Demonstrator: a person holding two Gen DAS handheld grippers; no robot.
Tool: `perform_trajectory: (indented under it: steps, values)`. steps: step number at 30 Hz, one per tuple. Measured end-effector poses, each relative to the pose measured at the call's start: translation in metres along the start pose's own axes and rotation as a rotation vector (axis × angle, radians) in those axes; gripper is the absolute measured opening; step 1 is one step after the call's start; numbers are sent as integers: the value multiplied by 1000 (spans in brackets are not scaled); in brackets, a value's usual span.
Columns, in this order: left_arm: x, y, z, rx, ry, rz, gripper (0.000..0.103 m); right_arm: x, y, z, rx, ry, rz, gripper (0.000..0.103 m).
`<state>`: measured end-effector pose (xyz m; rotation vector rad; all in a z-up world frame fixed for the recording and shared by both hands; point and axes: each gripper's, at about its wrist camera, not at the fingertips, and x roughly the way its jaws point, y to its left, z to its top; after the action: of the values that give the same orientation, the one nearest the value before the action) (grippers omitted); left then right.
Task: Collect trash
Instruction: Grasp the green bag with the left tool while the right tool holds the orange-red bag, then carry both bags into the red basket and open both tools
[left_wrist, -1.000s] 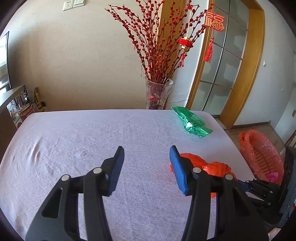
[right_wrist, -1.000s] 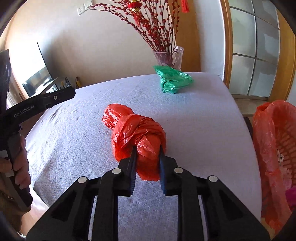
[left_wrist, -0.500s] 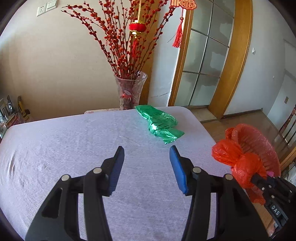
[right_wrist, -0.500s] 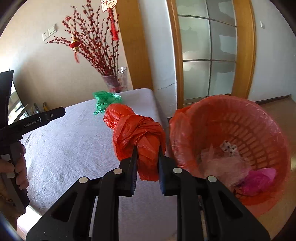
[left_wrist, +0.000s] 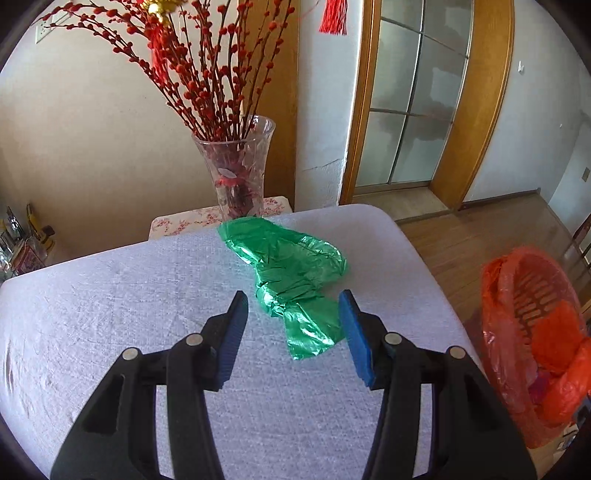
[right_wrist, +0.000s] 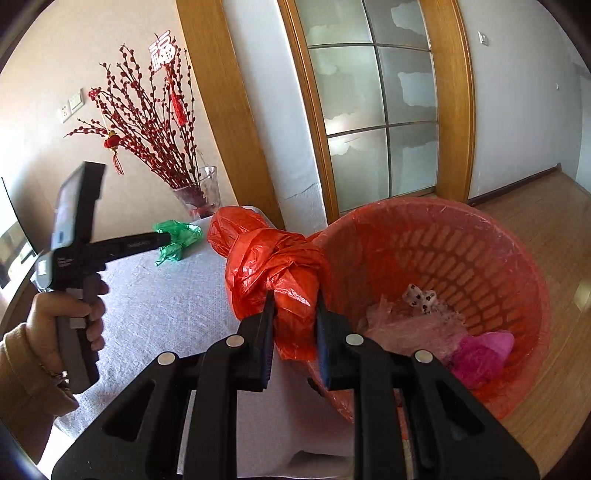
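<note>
My right tool (right_wrist: 293, 332) pinches the knotted red bag (right_wrist: 273, 266) mid-frame beside the basket (right_wrist: 517, 258), ready to drop; my left tool (left_wrist: 293, 328) is spread, framing the green bag (left_wrist: 291, 269) on the worktop (left_wrist: 110, 295) for pickup

You have two crumpled plastic bags: one green bag (left_wrist: 291, 273) and one red bag (right_wrist: 273, 273). One red basket (right_wrist: 461, 236), one glass vase (left_wrist: 236, 170).
</note>
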<state>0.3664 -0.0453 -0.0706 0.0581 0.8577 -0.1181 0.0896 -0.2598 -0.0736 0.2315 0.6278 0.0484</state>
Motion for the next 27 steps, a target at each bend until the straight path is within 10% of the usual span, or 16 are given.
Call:
perform_trajectory:
  steps: [11,27]
  values:
    - [26,5,-4,-11,43,-63,5,1,-1,-1,1,-1,7,20]
    - [-54,-13,-16,48,-85,-168,4,-29,-7,9,42,-71,-24,20]
